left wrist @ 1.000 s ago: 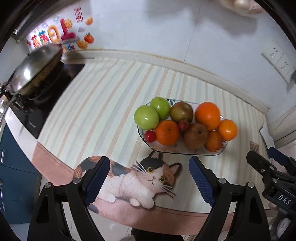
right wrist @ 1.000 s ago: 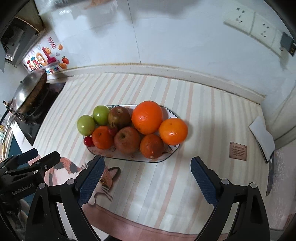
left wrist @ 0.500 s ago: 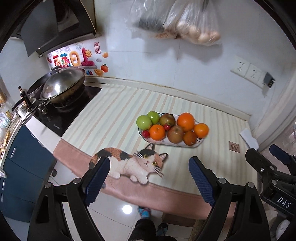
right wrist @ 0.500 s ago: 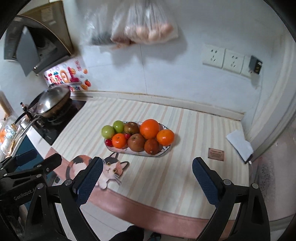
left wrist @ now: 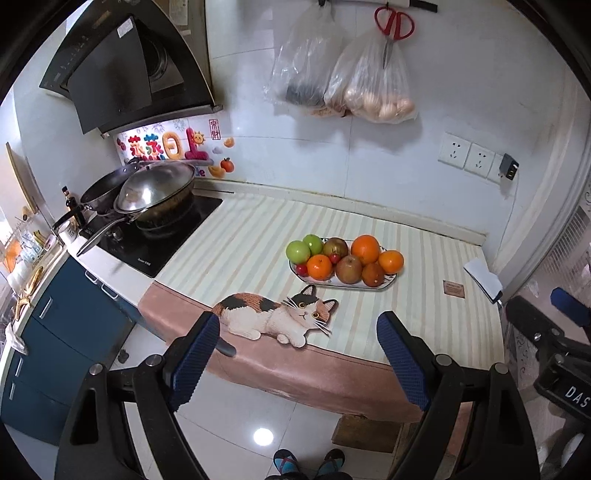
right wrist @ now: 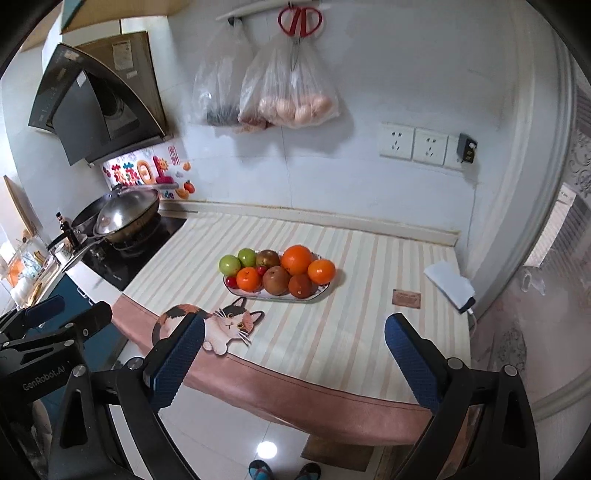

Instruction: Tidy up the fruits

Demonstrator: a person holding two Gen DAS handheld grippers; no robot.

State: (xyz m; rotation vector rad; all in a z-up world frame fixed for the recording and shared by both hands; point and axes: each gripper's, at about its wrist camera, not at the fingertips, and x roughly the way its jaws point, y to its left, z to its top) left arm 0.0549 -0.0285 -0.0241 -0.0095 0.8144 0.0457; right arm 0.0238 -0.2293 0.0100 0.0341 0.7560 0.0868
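Note:
An oval plate [left wrist: 384, 286] [right wrist: 316, 293] on the striped counter holds green apples [left wrist: 297, 251] [right wrist: 229, 264], oranges [left wrist: 365, 249] [right wrist: 296, 259], brownish apples [left wrist: 348, 268] [right wrist: 276, 280] and small red fruits [left wrist: 301, 269] [right wrist: 232, 282]. My left gripper [left wrist: 298, 349] hangs open and empty, well back from the counter's front edge and above the floor. My right gripper [right wrist: 294, 349] is likewise open and empty, far short of the plate. Each gripper shows at the edge of the other's view: the right gripper [left wrist: 554, 332], the left gripper [right wrist: 48, 332].
A cat-shaped mat [left wrist: 275, 319] [right wrist: 218, 326] lies at the counter's front edge. A lidded wok [left wrist: 155, 192] [right wrist: 125, 212] sits on the stove at left. Bags [left wrist: 369, 81] and red scissors [left wrist: 393, 22] hang on the wall. A white cloth [right wrist: 448, 284] and a small brown card [right wrist: 406, 297] lie at right. A person's feet [left wrist: 308, 461] stand below.
Both grippers have pulled back and up from the counter; the plate of fruit has shrunk in view, and the wall, hood, floor and feet have come into sight. Jaws stayed open.

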